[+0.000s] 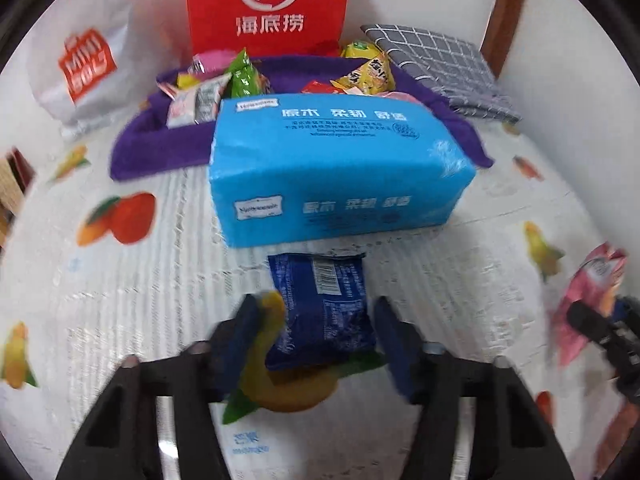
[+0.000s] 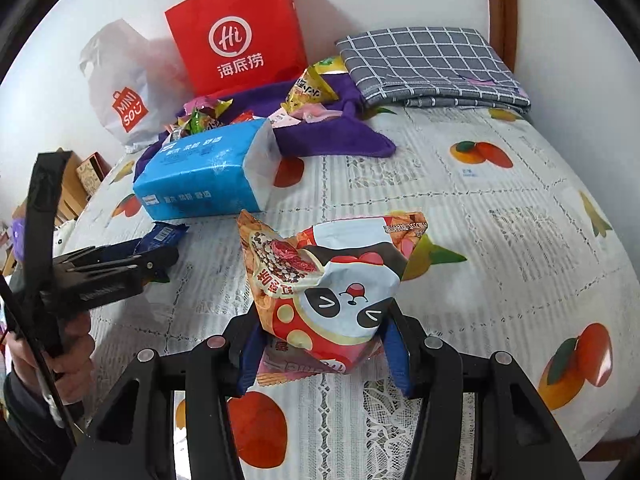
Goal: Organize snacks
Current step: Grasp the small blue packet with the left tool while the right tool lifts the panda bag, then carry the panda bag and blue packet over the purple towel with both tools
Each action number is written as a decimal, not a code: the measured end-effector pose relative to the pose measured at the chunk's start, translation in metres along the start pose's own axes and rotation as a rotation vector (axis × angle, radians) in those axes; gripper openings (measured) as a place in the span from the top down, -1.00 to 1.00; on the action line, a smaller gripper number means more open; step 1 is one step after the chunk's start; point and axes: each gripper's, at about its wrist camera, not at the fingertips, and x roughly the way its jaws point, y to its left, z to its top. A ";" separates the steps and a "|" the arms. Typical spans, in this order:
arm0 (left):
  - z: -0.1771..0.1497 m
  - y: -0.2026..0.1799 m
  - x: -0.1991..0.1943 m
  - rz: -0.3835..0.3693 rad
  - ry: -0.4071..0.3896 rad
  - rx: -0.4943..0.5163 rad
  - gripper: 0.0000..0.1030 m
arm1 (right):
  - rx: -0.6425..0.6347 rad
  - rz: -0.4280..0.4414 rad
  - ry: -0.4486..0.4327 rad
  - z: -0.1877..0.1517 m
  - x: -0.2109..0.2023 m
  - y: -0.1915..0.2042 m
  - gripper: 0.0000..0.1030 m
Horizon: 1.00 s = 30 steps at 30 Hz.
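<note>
Left tongs (image 1: 320, 320) gape around the blue packet (image 1: 322, 312), not yet gripping: close squarely mid-packet. Right tongs (image 2: 320, 354) clamp the panda bag (image 2: 332, 284); keep it lifted.

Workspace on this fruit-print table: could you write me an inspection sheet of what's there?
Surface: fruit-print tablecloth.
Job's things: dark blue snack packet lying flat; panda snack bag; loose snacks on purple towel.
Clutter: blue tissue pack, red paper bag, white shopping bag, folded checked cloth.
Grippers: left hand-held gripper open around the blue packet; right hand-held gripper shut on the panda bag.
Cables: nothing seen.
Surroundings: white wall, wooden frame.
</note>
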 end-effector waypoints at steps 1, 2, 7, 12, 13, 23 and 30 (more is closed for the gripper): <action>0.000 0.002 -0.001 -0.004 -0.002 0.001 0.09 | -0.002 0.000 0.001 0.000 0.001 0.000 -0.01; 0.000 0.004 -0.002 -0.013 -0.003 -0.007 0.11 | -0.003 0.000 0.002 -0.001 0.001 0.000 -0.01; -0.007 0.011 -0.006 -0.050 -0.016 -0.012 0.11 | -0.002 0.004 0.013 -0.003 0.005 0.000 -0.01; -0.011 -0.002 -0.004 0.002 -0.052 0.042 0.04 | -0.009 -0.005 0.025 -0.004 0.010 0.002 -0.01; -0.011 -0.003 -0.003 0.010 -0.056 0.048 0.04 | -0.012 -0.006 0.026 -0.004 0.010 0.002 -0.01; -0.012 -0.004 -0.002 -0.016 -0.061 0.030 0.04 | -0.005 -0.017 -0.002 -0.007 0.014 0.003 -0.01; -0.011 0.003 -0.004 -0.036 -0.065 0.014 0.06 | -0.016 -0.044 -0.006 -0.006 0.014 0.007 -0.01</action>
